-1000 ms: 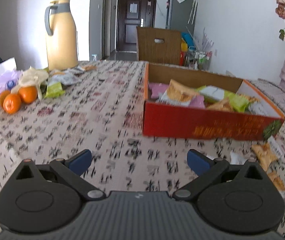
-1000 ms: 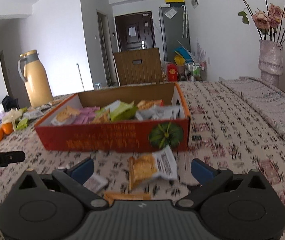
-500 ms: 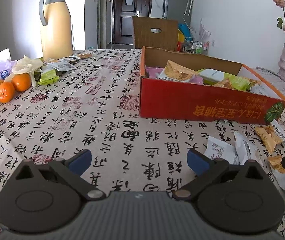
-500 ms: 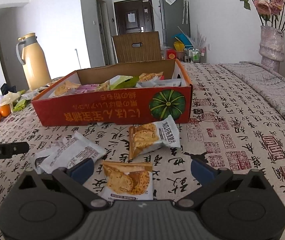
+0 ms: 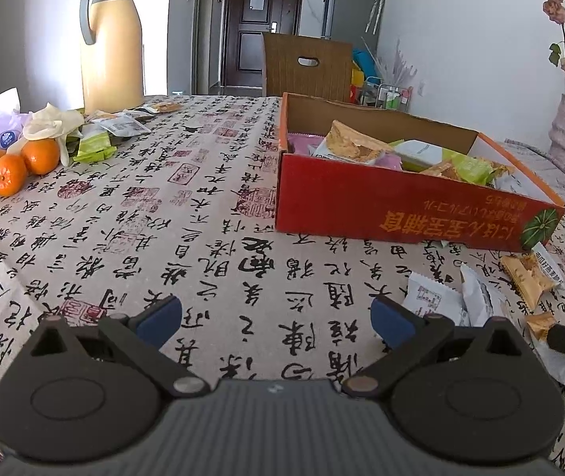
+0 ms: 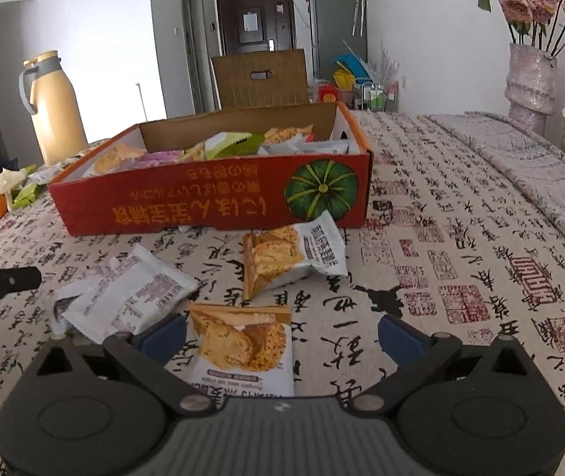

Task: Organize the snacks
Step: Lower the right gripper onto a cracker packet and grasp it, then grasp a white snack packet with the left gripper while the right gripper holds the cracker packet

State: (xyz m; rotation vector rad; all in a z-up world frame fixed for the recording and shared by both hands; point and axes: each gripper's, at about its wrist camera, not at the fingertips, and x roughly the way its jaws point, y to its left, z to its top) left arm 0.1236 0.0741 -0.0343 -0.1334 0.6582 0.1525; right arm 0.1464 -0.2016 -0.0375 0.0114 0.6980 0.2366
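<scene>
White walls (image 5: 461, 39); dark brown door (image 5: 256, 27) in far hallway; grey refrigerator (image 6: 336, 23) beside it; wooden chair back (image 5: 306, 65) behind calligraphy-print tablecloth (image 5: 143, 238). Bright, even daylight.

Your left gripper (image 5: 276, 319) hung low and level, its two blue-padded fingers (image 5: 159, 315) spread wide apart with nothing between them. Your right gripper (image 6: 282, 335) sat in the same pose, jaws wide, blue pads (image 6: 399, 337) well apart and gripping nothing. Each gripper pointed forward, and the tip of one showed at the edge of the other's view.
</scene>
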